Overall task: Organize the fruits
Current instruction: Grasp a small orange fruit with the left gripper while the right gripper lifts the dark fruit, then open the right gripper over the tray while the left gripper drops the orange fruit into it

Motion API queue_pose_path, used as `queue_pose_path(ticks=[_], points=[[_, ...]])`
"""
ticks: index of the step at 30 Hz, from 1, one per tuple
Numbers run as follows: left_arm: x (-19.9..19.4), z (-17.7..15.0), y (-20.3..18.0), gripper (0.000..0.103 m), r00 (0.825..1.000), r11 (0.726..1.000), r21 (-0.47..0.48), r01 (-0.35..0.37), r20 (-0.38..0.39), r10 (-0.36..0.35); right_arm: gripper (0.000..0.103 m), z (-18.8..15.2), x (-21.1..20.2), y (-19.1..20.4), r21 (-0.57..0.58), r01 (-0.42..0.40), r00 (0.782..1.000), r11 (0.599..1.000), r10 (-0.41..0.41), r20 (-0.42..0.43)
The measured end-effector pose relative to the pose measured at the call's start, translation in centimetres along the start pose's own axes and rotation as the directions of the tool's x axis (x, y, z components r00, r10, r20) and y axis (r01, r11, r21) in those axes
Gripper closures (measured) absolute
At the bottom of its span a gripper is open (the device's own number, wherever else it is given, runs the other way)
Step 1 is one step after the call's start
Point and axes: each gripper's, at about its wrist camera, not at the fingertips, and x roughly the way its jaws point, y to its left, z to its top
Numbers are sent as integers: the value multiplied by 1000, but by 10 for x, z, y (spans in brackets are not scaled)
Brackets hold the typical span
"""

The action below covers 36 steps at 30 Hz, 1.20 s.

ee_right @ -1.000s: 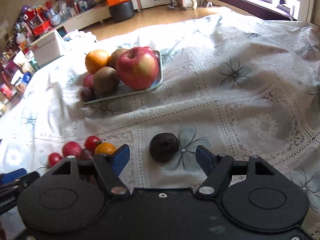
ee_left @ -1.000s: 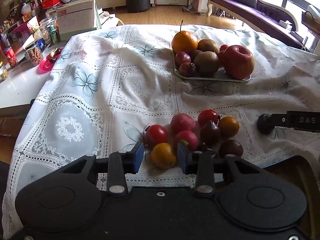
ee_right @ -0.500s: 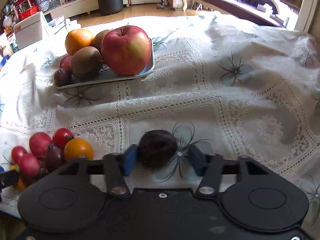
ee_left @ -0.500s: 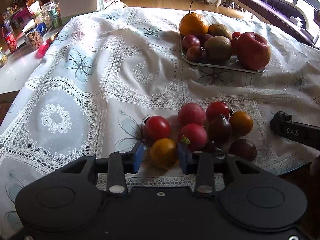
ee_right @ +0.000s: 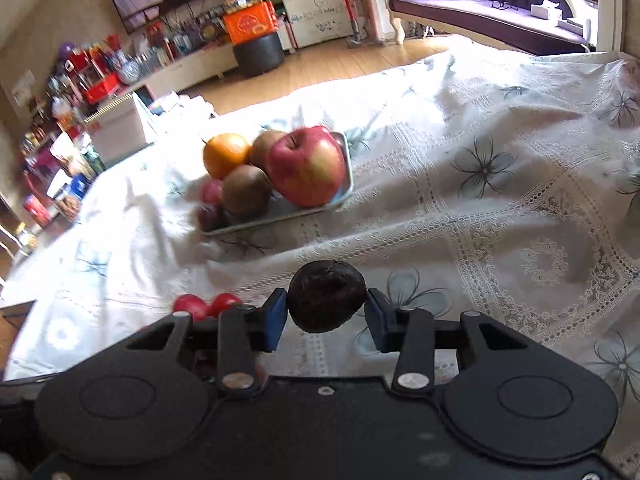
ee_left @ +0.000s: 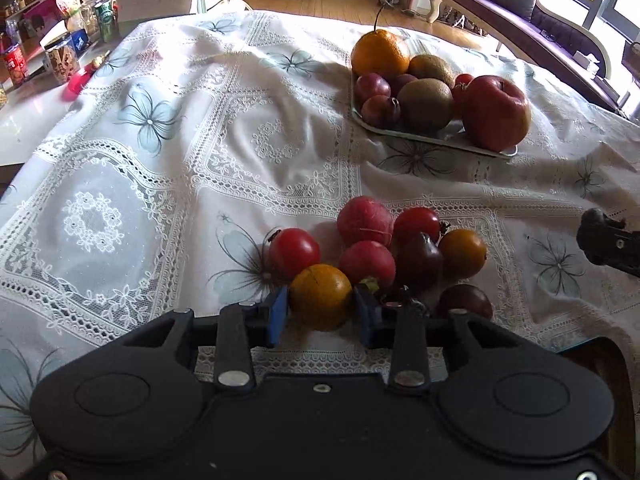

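Observation:
My left gripper point(ee_left: 321, 311) is shut on a small orange tomato point(ee_left: 320, 295), at the near edge of a pile of several red, orange and dark small fruits point(ee_left: 400, 240) on the tablecloth. My right gripper point(ee_right: 325, 312) is shut on a dark wrinkled passion fruit point(ee_right: 326, 295), held above the cloth. A metal tray point(ee_left: 416, 133), also seen as the tray point(ee_right: 280, 218) in the right wrist view, holds an orange point(ee_left: 380, 53), kiwis point(ee_left: 426, 100), plums and a big red apple point(ee_right: 306, 166). The right gripper's tip point(ee_left: 604, 240) shows at the left view's right edge.
A white lace tablecloth point(ee_left: 160, 168) with creases covers the table. Tins, jars and a box point(ee_left: 80, 44) stand on a side surface at the far left. A sofa point(ee_right: 500, 4) and a black stool point(ee_right: 258, 54) lie beyond the table.
The right gripper closed on the passion fruit and lifted it off the cloth, tilting its view. The left gripper tightened on the orange tomato.

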Motion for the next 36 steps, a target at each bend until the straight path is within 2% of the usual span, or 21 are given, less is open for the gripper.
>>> queue_pose_path(ticks=[4,7,9,13,19,23,25,29,36], points=[[-38,-3,1,59,998,1000,1,20,55,-20,58,-12,-33,0,-4,-37,999,999,37,23],[-67,-17,-1,59,995,999,27,31,94,-33,58,-31,-51,1,-14,-60,998,998,60,10],[-79,-30,0,59,993,998,29,61,94,-64,58,-46,-58,-1,-14,-81,997,997,81,-11],[-85,-53,4,59,994,995,11,95,57,-95,58,-73,-61,-8,-6,-120,990,993,119,-76],[-88,-76,0,59,996,998,-4,58,72,-58,58,-107,-69,-4,-53,-75,994,996,70,-87],[-89,-87,1,59,996,999,-19,50,71,-49,58,-114,-68,1,-90,-46,996,995,38,-84],[-90,-91,-1,63,996,999,-6,33,84,-33,58,-115,-67,2,-92,-44,996,995,36,-87],[-99,-94,-4,64,993,1000,5,31,118,-31,58,-115,-69,1,-101,-38,996,994,30,-81],[-103,-97,-3,63,991,1000,-7,12,131,-11,55,-111,-81,-1,-92,-19,1000,996,17,-23]])
